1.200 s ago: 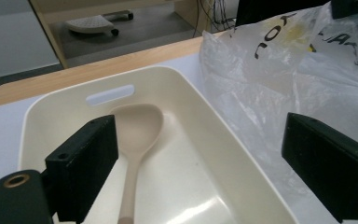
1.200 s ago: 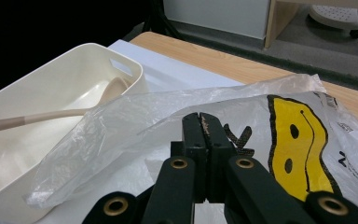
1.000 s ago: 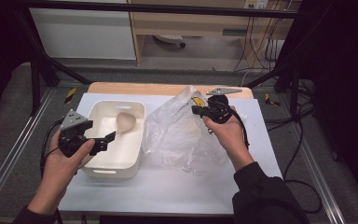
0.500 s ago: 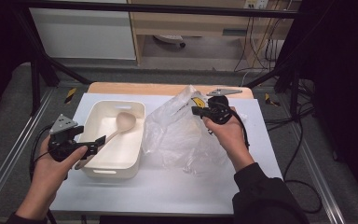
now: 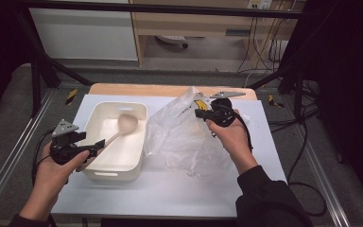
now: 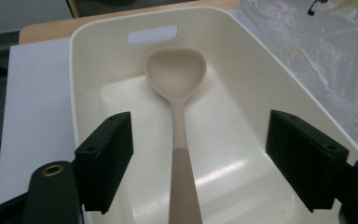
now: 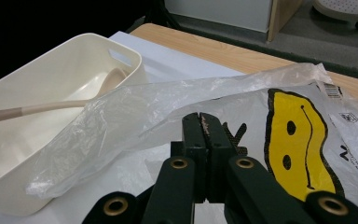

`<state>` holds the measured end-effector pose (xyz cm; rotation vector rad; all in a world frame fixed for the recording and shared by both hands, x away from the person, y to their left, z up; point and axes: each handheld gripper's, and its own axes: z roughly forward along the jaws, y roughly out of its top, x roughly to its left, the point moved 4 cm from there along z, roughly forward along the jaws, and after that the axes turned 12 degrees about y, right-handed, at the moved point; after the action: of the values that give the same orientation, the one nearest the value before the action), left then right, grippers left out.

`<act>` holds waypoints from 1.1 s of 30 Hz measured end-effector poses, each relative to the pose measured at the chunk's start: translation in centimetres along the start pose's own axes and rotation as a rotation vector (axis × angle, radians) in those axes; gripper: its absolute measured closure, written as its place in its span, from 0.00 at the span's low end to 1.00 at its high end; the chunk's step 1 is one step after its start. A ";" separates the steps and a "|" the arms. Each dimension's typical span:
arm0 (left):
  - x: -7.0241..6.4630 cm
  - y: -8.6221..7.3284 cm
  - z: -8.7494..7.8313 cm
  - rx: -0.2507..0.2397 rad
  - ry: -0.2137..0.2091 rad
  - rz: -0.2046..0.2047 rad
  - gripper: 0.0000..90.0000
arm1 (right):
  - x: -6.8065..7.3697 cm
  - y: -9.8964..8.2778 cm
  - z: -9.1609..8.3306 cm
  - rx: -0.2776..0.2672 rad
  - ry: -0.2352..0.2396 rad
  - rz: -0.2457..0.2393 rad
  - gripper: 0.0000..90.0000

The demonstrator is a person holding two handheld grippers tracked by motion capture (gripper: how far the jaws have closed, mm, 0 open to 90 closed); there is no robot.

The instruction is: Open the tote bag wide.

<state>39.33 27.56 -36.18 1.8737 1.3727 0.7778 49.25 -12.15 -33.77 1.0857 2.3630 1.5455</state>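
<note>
A beige spoon [image 5: 127, 123] lies in the cream plastic bin [image 5: 108, 172], its handle pointing at the near left corner. My left gripper [image 5: 99, 146] sits at that corner. In the left gripper view the spoon handle [image 6: 182, 177] runs between the two pads [image 6: 107, 158] of my left gripper [image 6: 200, 158] without touching either. The jaws have just been closing a little but still stand wide, so the gripper is open. My right gripper [image 5: 198, 113] is shut on the top edge of a clear plastic bag [image 5: 184, 142] and holds it up. The right gripper [image 7: 204, 122] has its jaws together on the bag [image 7: 121, 121].
The bin and bag rest on a white tabletop [image 5: 170, 189] with a wooden strip [image 5: 142, 90] along its far edge. The bag carries a yellow printed face [image 7: 298, 140]. Metal frame rails run along both sides of the table.
My left gripper has moved down and back toward the bin's near left corner, uncovering the spoon's handle. The right gripper and the bag have not moved.
</note>
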 end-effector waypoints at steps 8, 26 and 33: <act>-0.2 -1.3 0.9 0.051 -0.015 0.024 0.38 | -0.1 0.0 0.0 0.000 0.001 0.000 1.00; 0.1 -2.9 1.6 0.099 -0.001 0.011 0.47 | 0.0 0.0 0.0 0.001 0.006 0.004 1.00; 0.0 -3.0 1.9 0.103 -0.004 0.015 0.49 | 0.0 0.0 0.0 0.002 0.005 -0.001 1.00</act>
<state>39.17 27.89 -39.67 1.9655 1.4211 0.7228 49.27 -12.21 -33.75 1.0826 2.3687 1.5476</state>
